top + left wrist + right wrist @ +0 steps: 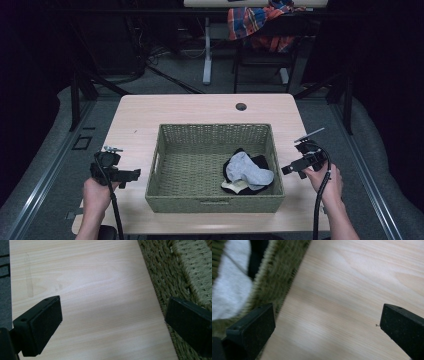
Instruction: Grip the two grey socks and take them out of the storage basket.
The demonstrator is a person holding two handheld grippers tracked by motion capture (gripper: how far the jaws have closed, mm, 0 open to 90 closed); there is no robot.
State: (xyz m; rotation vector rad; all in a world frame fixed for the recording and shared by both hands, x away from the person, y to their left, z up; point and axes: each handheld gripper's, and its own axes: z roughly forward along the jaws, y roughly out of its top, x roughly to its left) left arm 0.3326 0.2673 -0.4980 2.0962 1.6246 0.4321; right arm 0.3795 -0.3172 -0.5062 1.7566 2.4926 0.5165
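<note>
A green woven basket (172,150) sits in the middle of the light wooden table (200,107). In its right front corner lie a grey sock (245,170), a black cloth (260,161) and a pale cloth (231,188). My left gripper (131,175) hovers left of the basket, open, with only bare table between its jaws; its own view has the basket wall (160,267) at the right. Right of the basket my right gripper (291,170) is open and empty over the table, with the basket rim (274,277) and grey sock (229,287) at the left of its view.
A round cable hole (241,106) sits near the table's far edge. Beyond the table stand a chair with a plaid cloth (250,22) and a white table leg (207,50). Dark floor surrounds the table.
</note>
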